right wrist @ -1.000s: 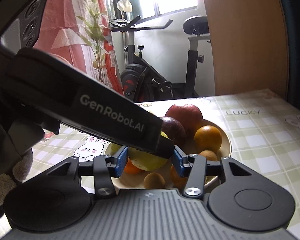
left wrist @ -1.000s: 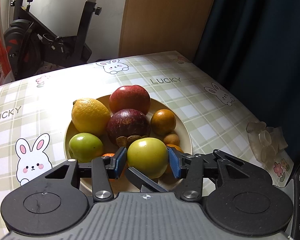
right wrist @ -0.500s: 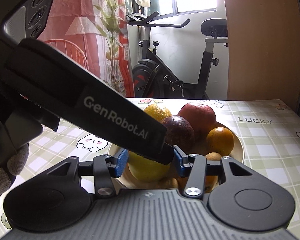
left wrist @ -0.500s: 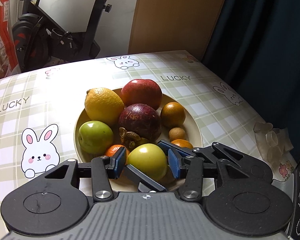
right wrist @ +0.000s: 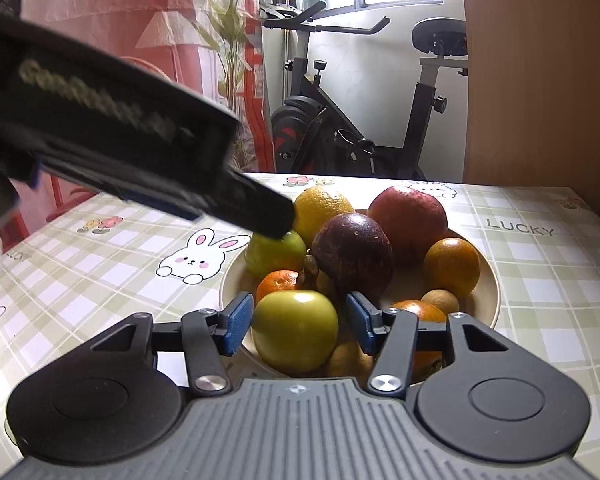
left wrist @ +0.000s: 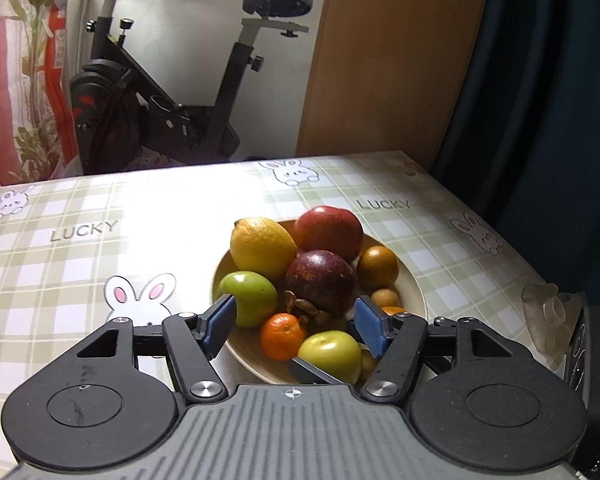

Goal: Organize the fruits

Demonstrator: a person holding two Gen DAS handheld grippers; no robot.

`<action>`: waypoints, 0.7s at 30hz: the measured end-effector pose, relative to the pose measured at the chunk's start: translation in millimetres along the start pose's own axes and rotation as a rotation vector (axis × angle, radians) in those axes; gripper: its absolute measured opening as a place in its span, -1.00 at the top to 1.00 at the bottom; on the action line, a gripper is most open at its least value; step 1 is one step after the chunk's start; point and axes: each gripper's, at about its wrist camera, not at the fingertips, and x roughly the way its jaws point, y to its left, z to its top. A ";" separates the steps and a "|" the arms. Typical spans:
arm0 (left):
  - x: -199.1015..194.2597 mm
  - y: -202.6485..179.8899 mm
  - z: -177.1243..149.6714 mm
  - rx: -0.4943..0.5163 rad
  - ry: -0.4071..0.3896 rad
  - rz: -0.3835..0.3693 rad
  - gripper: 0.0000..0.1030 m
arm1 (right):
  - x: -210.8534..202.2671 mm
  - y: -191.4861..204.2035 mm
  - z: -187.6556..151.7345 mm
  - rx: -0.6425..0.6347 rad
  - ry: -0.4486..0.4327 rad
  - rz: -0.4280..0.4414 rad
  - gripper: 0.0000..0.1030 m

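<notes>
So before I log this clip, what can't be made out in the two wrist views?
- Near rim of the plate: both views, hidden by the gripper bodies.
- Small brown fruit low in the right wrist view: partly behind the front green apple, kind unclear.
- Left gripper in the right wrist view: blurred, its logo unreadable.
- Clear plastic item: left wrist view, too indistinct to identify.

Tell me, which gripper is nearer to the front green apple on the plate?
Right. The right gripper has the front green apple between its open fingers; the left gripper is open, above and behind it.
</notes>
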 end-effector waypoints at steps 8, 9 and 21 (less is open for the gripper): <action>-48.5 13.6 3.6 -0.035 -0.097 0.057 -0.68 | -22.1 -8.6 15.1 0.090 0.019 -0.005 -0.64; -55.0 15.1 3.7 -0.038 -0.108 0.065 -0.69 | -27.1 -8.2 19.0 0.099 0.018 -0.007 -0.74; -124.8 32.5 13.5 -0.112 -0.214 0.200 -0.83 | -91.9 12.4 75.4 0.113 0.047 -0.095 -0.99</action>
